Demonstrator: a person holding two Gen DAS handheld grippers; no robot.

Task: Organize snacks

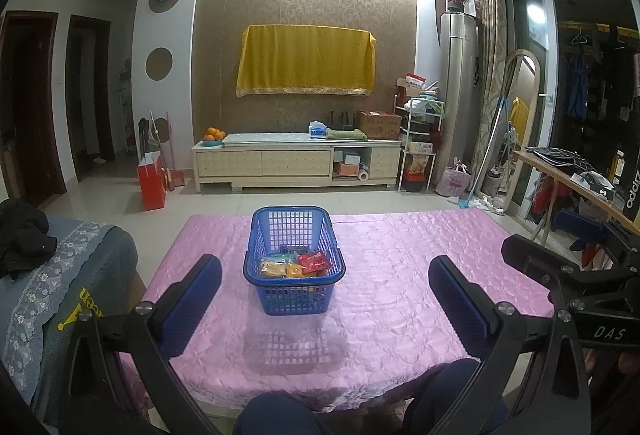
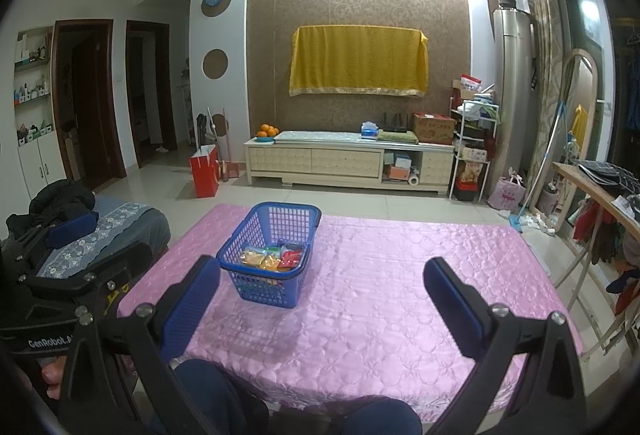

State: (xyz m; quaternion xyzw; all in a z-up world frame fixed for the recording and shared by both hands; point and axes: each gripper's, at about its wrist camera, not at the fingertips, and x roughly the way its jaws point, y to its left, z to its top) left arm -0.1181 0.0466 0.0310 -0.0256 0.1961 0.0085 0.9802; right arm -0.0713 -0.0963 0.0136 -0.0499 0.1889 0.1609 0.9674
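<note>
On the pink tablecloth point(image 1: 400, 275), left wrist view: blue basket point(image 1: 294, 299) at 12 o'clock holds snack packets point(image 1: 296, 265); left gripper point(image 1: 324, 299) spread, empty. Right wrist view: basket point(image 2: 268, 287) at 11 o'clock; right gripper point(image 2: 320, 299) spread, empty.

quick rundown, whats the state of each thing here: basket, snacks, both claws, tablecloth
blue basket: upright on the table, holding snacks
snack packets: lying in the basket's bottom, none on the cloth
pink tablecloth: spread flat over the table, bare around the basket
left claw: open, holding nothing, short of the basket
right claw: open, holding nothing, basket ahead to its left
</note>
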